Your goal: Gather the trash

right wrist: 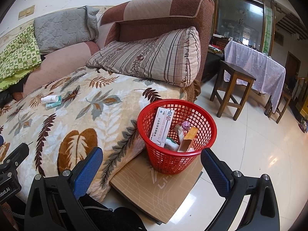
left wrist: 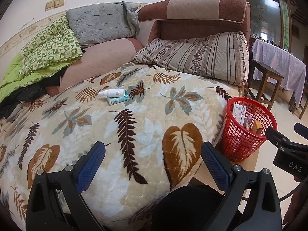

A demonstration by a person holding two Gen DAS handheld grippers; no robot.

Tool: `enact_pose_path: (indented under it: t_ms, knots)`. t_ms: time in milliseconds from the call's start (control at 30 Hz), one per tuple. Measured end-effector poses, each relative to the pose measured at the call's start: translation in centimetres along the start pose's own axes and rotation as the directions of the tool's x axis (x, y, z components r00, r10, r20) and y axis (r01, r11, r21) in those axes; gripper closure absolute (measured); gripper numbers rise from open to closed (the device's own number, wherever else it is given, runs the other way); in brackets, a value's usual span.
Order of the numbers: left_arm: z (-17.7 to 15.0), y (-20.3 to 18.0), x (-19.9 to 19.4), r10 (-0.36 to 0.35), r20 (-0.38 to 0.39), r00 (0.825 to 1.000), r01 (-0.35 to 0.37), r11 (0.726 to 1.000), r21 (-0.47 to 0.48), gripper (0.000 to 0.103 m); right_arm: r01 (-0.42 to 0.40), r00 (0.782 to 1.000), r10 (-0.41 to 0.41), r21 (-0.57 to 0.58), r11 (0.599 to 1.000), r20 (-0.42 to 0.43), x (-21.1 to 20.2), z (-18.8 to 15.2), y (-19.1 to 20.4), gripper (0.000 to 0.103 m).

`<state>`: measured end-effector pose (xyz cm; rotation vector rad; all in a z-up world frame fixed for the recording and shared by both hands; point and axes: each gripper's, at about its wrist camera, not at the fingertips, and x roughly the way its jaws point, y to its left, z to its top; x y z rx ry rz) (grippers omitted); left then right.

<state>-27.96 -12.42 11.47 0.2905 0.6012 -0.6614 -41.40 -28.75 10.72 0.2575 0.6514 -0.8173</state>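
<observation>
A white spray bottle (left wrist: 112, 92) lies on a small teal packet (left wrist: 117, 99) on the leaf-patterned blanket (left wrist: 134, 127) of the sofa; both also show far left in the right wrist view, bottle (right wrist: 49, 98) and packet (right wrist: 53, 104). A red mesh basket (right wrist: 176, 134) stands on a flat cardboard piece (right wrist: 154, 190) beside the sofa, holding a white medicine box (right wrist: 162, 128), a brown box and other scraps. The basket (left wrist: 248, 130) sits right of my left gripper (left wrist: 153, 163), which is open and empty above the blanket's near edge. My right gripper (right wrist: 151, 168) is open, empty, just before the basket.
A striped cushion (right wrist: 154, 57), grey pillow (left wrist: 100, 25) and green quilt (left wrist: 48, 50) lie on the sofa. A wooden stool (right wrist: 231, 88) and a cloth-covered table (right wrist: 256, 65) stand on the tiled floor (right wrist: 250, 154) to the right.
</observation>
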Motion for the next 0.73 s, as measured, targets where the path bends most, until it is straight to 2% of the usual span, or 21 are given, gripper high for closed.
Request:
enact_pose_path:
  t_ms: [433,533,633,700,733]
  knots:
    - [0.0,0.1,0.2,-0.009,-0.012,1.0,0.009,1.0,-0.008,0.004,-0.005,1.0,0.005,-0.01,1.0,-0.014,0.6,0.0,0.0,0.0]
    - [0.3,1.4,0.9,-0.002,-0.031,1.0,0.001,0.999,-0.037,0.004,-0.023,0.999,0.022,-0.031,0.999,-0.025,1.7,0.7,0.6,0.0]
    - [0.8,5.2,2.6,0.004,-0.077,0.997,-0.015,0.989,-0.145,0.004,-0.057,0.998,0.055,-0.078,0.995,-0.023,3.6,2.4,2.0,0.0]
    - [0.7,9.0,4.2,0.031,-0.12,0.992,-0.061,0.965,-0.254,0.004,-0.092,0.996,0.088,-0.139,0.986,-0.035,5.4,4.0,3.9,0.0]
    - [0.5,11.7,5.6,0.043,-0.167,0.985,-0.095,0.942,-0.321,0.004,-0.123,0.992,0.117,-0.179,0.976,-0.044,6.4,4.7,5.1,0.0]
